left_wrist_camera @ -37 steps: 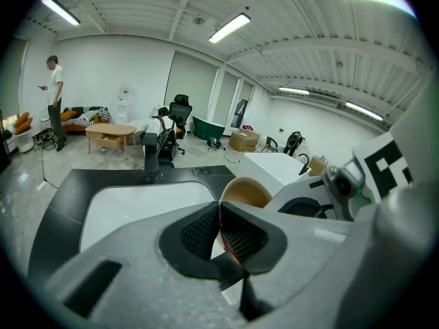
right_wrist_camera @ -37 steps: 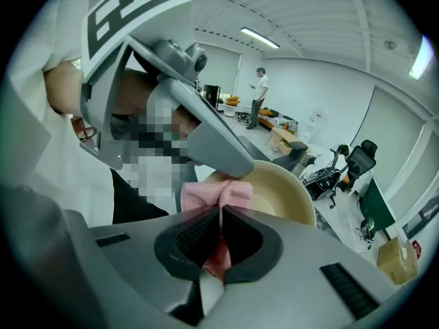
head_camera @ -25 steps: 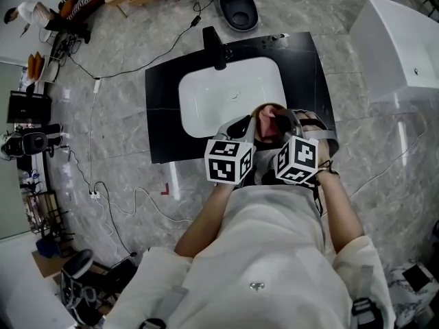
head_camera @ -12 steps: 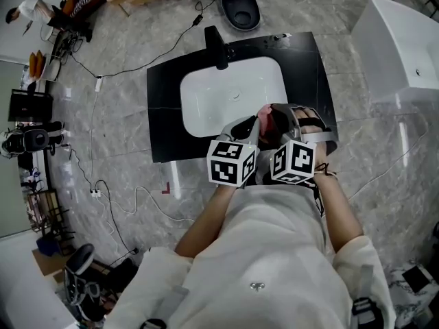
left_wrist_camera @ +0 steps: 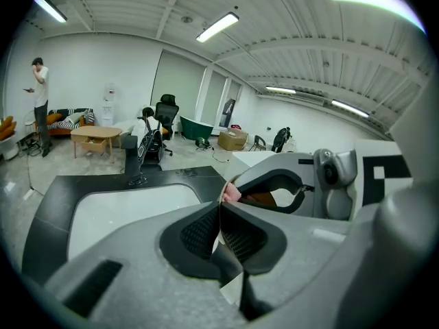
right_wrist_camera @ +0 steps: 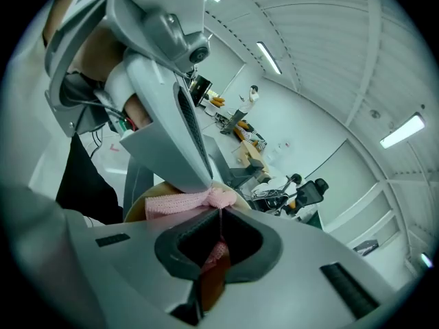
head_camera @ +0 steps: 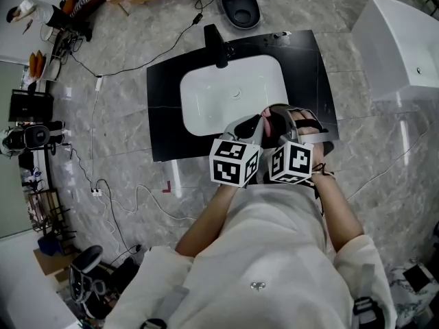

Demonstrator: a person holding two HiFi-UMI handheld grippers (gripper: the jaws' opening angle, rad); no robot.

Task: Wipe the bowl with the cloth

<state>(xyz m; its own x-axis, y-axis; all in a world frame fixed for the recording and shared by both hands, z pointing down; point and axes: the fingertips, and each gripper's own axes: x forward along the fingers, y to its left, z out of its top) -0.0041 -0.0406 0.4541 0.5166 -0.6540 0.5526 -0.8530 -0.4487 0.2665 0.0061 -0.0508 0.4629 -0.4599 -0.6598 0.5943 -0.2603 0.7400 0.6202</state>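
My left gripper (left_wrist_camera: 219,210) has its fingers shut on the rim of the bowl (right_wrist_camera: 137,208) above the front edge of the desk (head_camera: 164,115), and my right gripper (right_wrist_camera: 219,218), fingers pinching the pink cloth (right_wrist_camera: 180,200) at that rim, has slid a bit closer, so I think the wiping is going on.

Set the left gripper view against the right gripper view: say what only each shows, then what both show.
Left gripper view only: the white sink. Right gripper view only: the right gripper shut on the pink cloth, and the left gripper meeting the bowl at its rim. Both: cloth, bowl, a standing person.
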